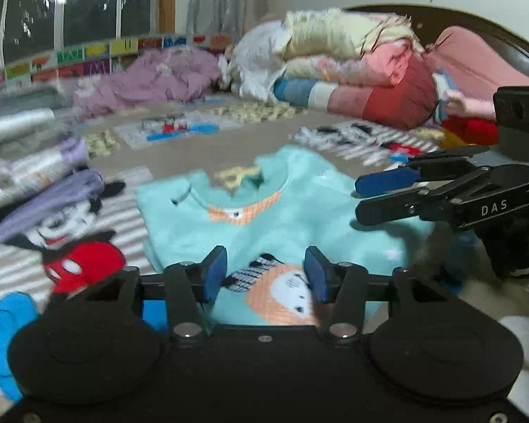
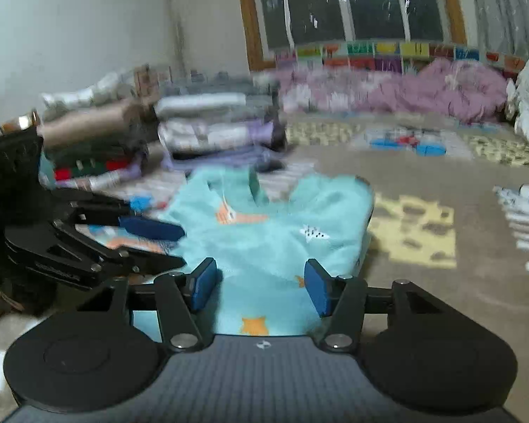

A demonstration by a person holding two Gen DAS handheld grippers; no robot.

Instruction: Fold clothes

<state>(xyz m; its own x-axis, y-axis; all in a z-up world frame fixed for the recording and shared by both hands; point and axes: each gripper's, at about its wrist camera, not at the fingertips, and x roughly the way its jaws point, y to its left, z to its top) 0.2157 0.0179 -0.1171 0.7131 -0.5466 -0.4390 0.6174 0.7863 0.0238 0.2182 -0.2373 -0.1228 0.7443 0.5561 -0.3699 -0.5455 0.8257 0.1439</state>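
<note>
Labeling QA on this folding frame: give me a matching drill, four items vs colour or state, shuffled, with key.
Items:
1. top
2. left gripper
3. crumpled blanket
4. folded stack

Colour or state:
A. purple, bunched along the far edge of the bed
B. jaws open, poised over the garment
C. piled neatly, grey, white and lavender layers
D. turquoise with orange print, spread flat on the bed

Pairs: 1-D, 2-B, 3-A, 4-C

The right gripper is also open, so B hinges on which one is named.
</note>
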